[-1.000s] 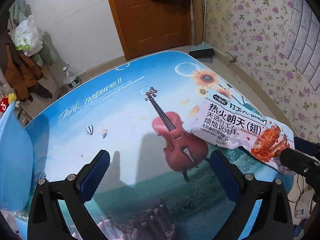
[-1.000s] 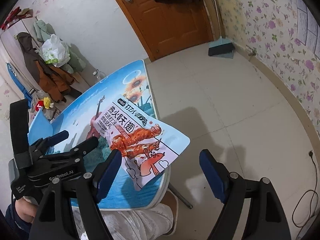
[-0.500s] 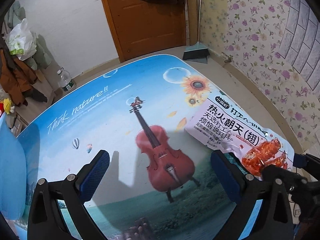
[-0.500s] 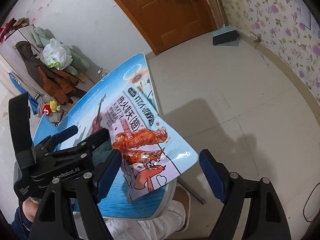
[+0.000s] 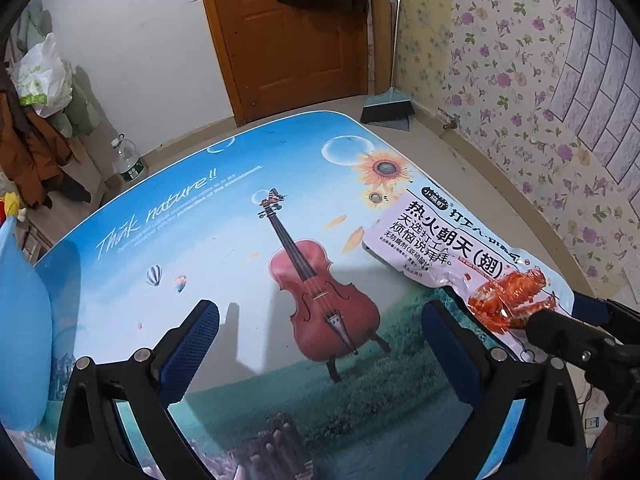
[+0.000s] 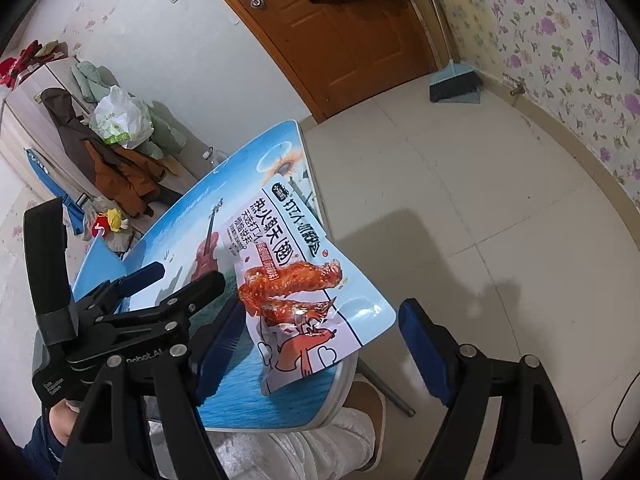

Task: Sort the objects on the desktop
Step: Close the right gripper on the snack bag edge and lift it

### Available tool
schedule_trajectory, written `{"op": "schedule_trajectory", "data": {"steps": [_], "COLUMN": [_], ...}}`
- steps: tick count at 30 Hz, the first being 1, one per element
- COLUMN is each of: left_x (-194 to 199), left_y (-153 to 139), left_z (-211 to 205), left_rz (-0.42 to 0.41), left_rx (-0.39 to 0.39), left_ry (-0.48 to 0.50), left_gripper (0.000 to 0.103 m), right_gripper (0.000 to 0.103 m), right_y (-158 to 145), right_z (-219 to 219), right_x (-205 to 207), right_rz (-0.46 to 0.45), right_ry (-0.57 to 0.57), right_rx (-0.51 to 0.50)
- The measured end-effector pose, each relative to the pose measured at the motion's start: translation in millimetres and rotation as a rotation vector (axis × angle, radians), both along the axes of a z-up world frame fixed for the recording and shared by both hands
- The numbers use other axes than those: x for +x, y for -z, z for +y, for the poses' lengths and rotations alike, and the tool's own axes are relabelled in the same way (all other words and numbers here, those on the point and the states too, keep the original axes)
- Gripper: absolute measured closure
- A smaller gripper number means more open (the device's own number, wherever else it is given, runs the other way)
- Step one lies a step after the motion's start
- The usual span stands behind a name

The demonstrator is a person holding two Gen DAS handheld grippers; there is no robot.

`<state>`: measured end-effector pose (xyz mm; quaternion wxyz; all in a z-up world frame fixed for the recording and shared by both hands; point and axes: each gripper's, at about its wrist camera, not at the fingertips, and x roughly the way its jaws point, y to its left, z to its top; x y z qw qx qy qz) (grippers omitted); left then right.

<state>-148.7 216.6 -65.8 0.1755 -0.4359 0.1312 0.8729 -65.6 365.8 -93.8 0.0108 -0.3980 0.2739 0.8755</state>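
A white and lilac snack packet point(image 5: 460, 248) printed with a red chicken wing lies at the right side of the table point(image 5: 200, 240), which has a violin picture on its top. In the right wrist view the packet point(image 6: 296, 280) overhangs the table's right edge. My right gripper point(image 6: 320, 344) is open, and the packet's near end reaches between its blue pads without being pressed. One of its fingers point(image 5: 560, 336) lies over the packet's near end. My left gripper point(image 5: 320, 344) hangs open above the bare middle of the table, left of the packet, with nothing between its fingers.
A blue chair back point(image 5: 20, 340) stands at the table's left edge. On the floor beyond are a water bottle point(image 5: 128, 160) and a broom with a dustpan point(image 5: 386, 108) by the door. A person's lap point(image 6: 280, 452) is under the near edge.
Both views have shifted only slightly. The packet lies where it was, and both grippers stay open.
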Motion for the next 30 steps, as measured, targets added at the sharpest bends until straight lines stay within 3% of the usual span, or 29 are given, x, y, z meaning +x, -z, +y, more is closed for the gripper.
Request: {"op": "schedule_trajectory", "data": {"steps": [2, 4, 8, 10, 16, 20, 25, 30], "left_x": [1.7, 3.6, 6.2, 7.3, 7.9, 10.7, 12.4, 10.2], "left_y": [-1.4, -2.3, -3.8, -3.8, -4.4, -4.0, -6.0, -7.3], "left_z": [-1.8, -2.9, -3.9, -4.1, -6.1, -6.4, -10.4, -19.1], "left_rz": [0.002, 0.003, 0.004, 0.002, -0.001, -0.001, 0.003, 0.000], "left_rx": [0.001, 0.003, 0.009, 0.009, 0.012, 0.013, 0.017, 0.025], "left_ry": [0.000, 0.000, 0.002, 0.006, 0.004, 0.005, -0.001, -0.025], "left_gripper": [0.000, 0.000, 0.000, 0.000, 0.000, 0.000, 0.000, 0.000], "right_gripper": [0.031, 0.045, 0.053, 0.065, 0.086, 0.087, 0.090, 0.090], "right_y": [-1.9, -3.7, -9.0, -12.0, -25.7, -30.9, -48.0, -48.4], "right_z": [-3.2, -5.9, -5.1, -7.0, -11.3, -18.7, -51.6, -77.6], "right_x": [0.3, -0.1, -1.4, 0.5, 3.8, 5.0, 9.9, 8.9], "right_rz": [0.008, 0.014, 0.034, 0.049, 0.098, 0.121, 0.187, 0.196], "right_ry": [-0.006, -0.013, -0.019, -0.023, -0.057, -0.082, -0.195, -0.276], "right_rx": [0.012, 0.036, 0.086, 0.103, 0.167, 0.214, 0.445, 0.551]}}
